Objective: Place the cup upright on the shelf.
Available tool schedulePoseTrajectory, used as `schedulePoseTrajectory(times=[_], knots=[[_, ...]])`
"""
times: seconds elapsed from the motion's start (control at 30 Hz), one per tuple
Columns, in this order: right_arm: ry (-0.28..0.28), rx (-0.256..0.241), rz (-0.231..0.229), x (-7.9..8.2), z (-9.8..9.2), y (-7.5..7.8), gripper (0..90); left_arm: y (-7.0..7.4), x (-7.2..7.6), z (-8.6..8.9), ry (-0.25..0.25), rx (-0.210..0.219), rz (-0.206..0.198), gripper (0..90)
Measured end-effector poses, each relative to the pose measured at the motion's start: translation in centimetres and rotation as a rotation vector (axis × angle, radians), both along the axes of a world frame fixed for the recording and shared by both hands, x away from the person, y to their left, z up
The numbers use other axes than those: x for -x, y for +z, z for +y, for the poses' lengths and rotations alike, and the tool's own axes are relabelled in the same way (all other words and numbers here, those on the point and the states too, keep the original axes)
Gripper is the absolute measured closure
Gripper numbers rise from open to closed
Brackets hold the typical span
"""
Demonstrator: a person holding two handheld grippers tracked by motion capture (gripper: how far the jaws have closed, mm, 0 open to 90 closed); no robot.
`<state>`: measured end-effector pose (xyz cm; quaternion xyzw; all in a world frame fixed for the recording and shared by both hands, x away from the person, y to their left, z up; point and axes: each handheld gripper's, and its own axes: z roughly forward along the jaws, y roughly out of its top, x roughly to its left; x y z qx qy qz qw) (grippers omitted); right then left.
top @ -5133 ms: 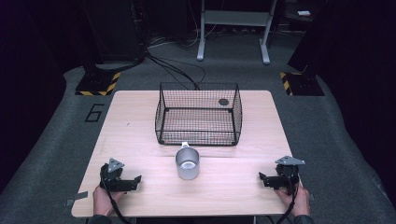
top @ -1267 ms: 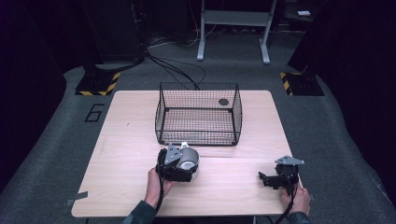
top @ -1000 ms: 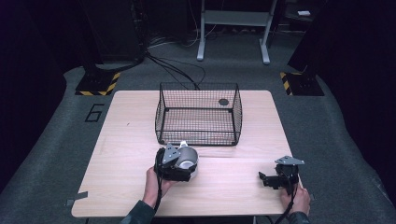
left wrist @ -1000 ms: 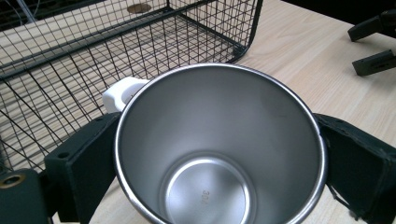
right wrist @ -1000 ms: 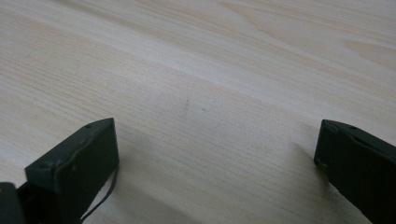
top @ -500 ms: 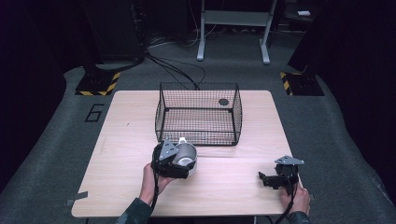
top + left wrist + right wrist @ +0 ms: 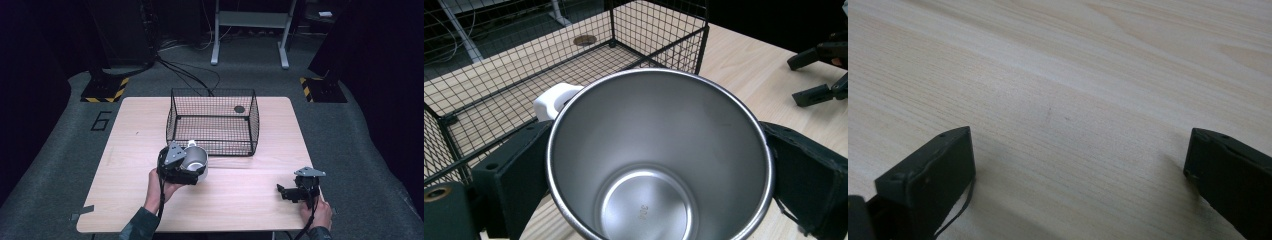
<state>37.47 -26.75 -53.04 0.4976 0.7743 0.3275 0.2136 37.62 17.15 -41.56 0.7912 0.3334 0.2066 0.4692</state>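
A steel mug with a white handle is held just in front of the wire basket. My left gripper is shut on the mug, one jaw on each side of its wall. In the left gripper view I look down into the empty mug, tilted toward the camera. My right gripper rests near the table's front right corner, open with only bare wood between its jaws.
The black wire basket stands at the table's back centre, open on top, with a small dark disc on its floor at the back right. The light wooden table sits on grey carpet; a desk frame stands behind.
My left gripper came from the front left to the mug and closed on it. Over the last second it has lifted the mug slightly and moved it toward the basket. The right gripper stayed put.
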Motion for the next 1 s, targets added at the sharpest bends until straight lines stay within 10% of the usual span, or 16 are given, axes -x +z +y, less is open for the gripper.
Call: schedulePoseTrajectory(times=[1.0], knots=[[0.000,-0.003,0.002,0.0,0.0,0.0,0.0,5.3,-2.4,0.7,-0.021,0.027,-0.038,6.3]])
